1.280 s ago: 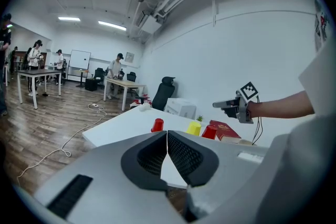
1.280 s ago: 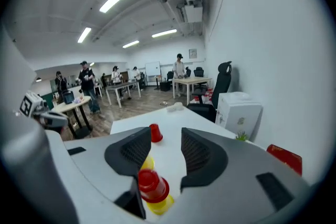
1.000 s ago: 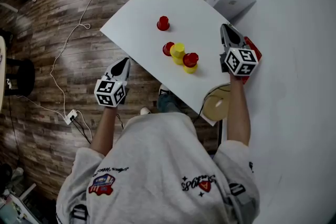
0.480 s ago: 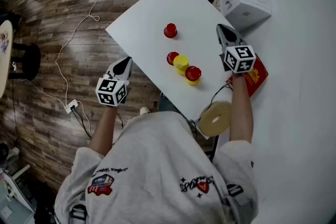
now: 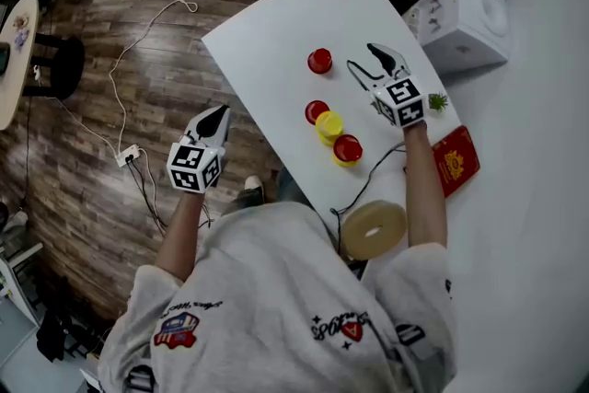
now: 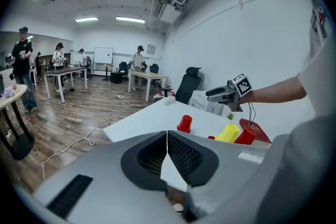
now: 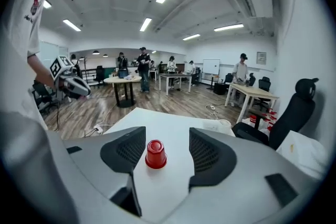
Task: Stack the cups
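Right hand-held gripper (image 5: 361,56) opening, empty; red cup (image 7: 156,154) ahead, upside down, axis upright

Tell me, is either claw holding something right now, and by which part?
Nothing is held. The left claw is shut and empty. The right claw has its jaws opening with nothing gripped; a red cup stands ahead of them, untouched.
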`<state>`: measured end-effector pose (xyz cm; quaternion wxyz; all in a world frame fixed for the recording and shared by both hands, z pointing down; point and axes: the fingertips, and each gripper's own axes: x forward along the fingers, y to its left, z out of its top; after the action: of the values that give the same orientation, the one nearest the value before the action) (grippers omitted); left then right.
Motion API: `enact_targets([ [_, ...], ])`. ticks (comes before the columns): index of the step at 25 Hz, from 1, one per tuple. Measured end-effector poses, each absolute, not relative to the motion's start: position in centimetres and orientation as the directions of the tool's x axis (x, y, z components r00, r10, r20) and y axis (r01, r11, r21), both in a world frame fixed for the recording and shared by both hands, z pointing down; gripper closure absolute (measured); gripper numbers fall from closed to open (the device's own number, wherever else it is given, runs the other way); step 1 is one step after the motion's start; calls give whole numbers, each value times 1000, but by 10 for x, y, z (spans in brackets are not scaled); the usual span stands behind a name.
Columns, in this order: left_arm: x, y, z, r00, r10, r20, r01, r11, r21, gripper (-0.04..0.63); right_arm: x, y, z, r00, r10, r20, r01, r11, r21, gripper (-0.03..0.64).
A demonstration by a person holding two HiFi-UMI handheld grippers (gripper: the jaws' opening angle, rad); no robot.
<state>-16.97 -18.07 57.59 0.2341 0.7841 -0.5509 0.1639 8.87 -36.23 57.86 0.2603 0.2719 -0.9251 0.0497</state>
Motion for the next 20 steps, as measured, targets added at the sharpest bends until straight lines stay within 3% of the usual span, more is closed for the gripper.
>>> enact_targets([
  [4,-180,-176,584,309,-783,540,-951,-251,180,586,52,-362,617,-733,-353,582,-427,904,11,304],
  [11,-205,-162,595,226,-786,575,-973,-158,166,586,14,-367,687,-672,-241,701,-339,941,-2,302],
  [17,-224,-149,598,181,-793,582,-981,-106,161,586,7,-368,718,-633,-229,740,-340,940,-1,391],
  [20,-225,-146,600,187,-793,580,-980,-110,166,586,7,-370,716,-635,-256,729,-353,935,21,402],
])
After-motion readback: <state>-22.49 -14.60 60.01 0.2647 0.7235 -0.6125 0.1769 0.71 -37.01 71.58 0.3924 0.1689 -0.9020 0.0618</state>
